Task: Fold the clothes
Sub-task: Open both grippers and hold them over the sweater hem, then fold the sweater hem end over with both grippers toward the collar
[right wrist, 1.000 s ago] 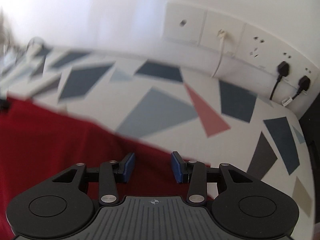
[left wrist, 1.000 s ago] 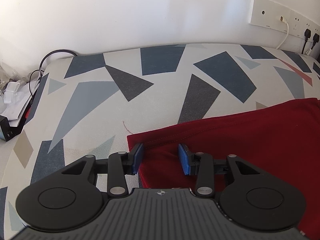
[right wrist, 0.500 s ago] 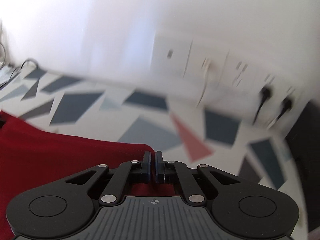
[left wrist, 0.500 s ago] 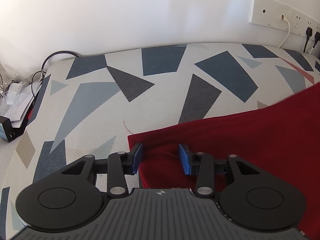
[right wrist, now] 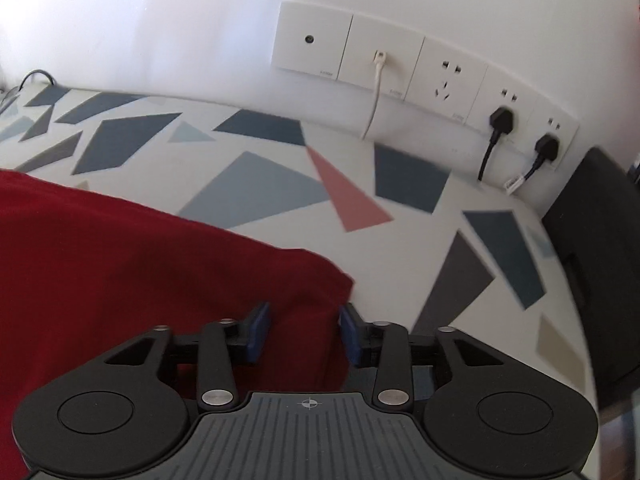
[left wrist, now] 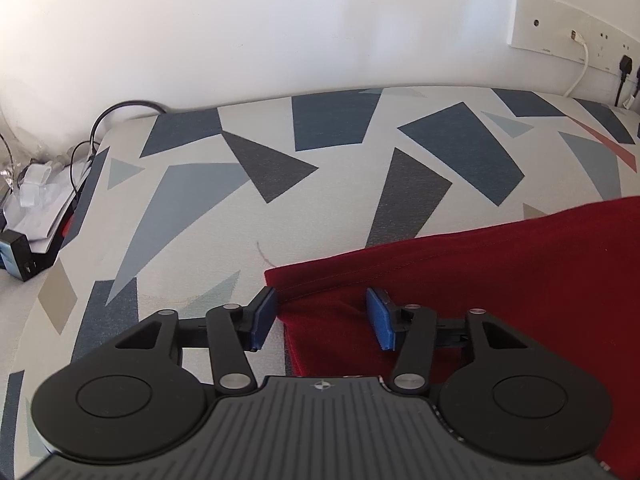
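A dark red garment point(left wrist: 500, 280) lies flat on a surface with a geometric-print cover point(left wrist: 280, 208). In the left wrist view its near left corner sits between the blue pads of my left gripper point(left wrist: 322, 316). The jaws are opening and the pads stand clear of the cloth. In the right wrist view the garment point(right wrist: 140, 272) fills the left side, and its right corner lies between the pads of my right gripper point(right wrist: 304, 334). Those jaws are opening too, with no pad pressing the fabric.
A white wall runs behind, with a row of sockets point(right wrist: 420, 76), a white cable point(right wrist: 376, 96) and two black plugs point(right wrist: 502, 120). A black box point(right wrist: 596, 264) stands at the right edge. Cables, white packaging point(left wrist: 40, 200) and a small black device point(left wrist: 18, 256) lie off the left edge.
The left gripper's jaws have spread wider over the garment's corner. The right gripper closed fully half a second ago and has opened again, dropping lower over the cloth's right corner.
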Available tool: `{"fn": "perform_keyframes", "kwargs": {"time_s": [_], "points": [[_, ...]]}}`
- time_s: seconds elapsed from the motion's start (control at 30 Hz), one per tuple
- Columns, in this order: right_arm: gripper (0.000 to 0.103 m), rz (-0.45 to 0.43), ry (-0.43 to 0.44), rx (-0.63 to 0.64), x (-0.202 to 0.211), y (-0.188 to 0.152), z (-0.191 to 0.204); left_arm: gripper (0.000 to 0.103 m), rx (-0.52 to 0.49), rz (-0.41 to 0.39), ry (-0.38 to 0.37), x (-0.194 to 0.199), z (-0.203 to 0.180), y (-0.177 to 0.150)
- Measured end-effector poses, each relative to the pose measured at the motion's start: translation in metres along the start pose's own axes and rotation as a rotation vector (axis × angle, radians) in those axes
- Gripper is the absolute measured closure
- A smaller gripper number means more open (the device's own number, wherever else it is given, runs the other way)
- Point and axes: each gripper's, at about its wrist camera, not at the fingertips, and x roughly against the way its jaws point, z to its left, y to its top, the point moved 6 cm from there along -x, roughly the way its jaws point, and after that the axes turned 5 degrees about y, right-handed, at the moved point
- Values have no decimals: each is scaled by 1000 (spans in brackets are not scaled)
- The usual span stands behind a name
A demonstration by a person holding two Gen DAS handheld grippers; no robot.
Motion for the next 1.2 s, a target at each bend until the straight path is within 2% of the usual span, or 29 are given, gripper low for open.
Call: {"fn": "perform_keyframes", "kwargs": {"time_s": [0.1,0.23,0.37,0.47,0.57,0.77,1.0,1.03,1.1,1.13,1.2], "points": [[62,-11,-9,-123,5,3,-16,37,62,30,-11,-4,9,0],[60,-52,11,-203,23,0,-26,35,97,61,-6,1,15,1],[59,-73,21,-249,41,-12,-34,35,79,33,7,29,18,-2],[58,-92,66,-324,54,-24,-42,35,119,28,-17,57,28,-10],[58,-108,107,-382,63,-35,-47,35,176,27,-36,85,38,-27],[59,-105,132,-367,80,-54,-43,35,257,90,-65,117,42,-78],[59,-121,90,-404,125,-89,-37,36,368,161,-115,124,32,-123],[59,-122,84,-415,133,-95,-34,36,377,172,-112,121,32,-128],[59,-100,85,-462,143,-108,-27,47,411,196,-104,116,32,-137],[59,-94,100,-484,147,-113,-23,51,430,198,-124,115,32,-139],[59,-96,123,-501,149,-121,-13,67,441,179,-164,115,28,-141]]}}
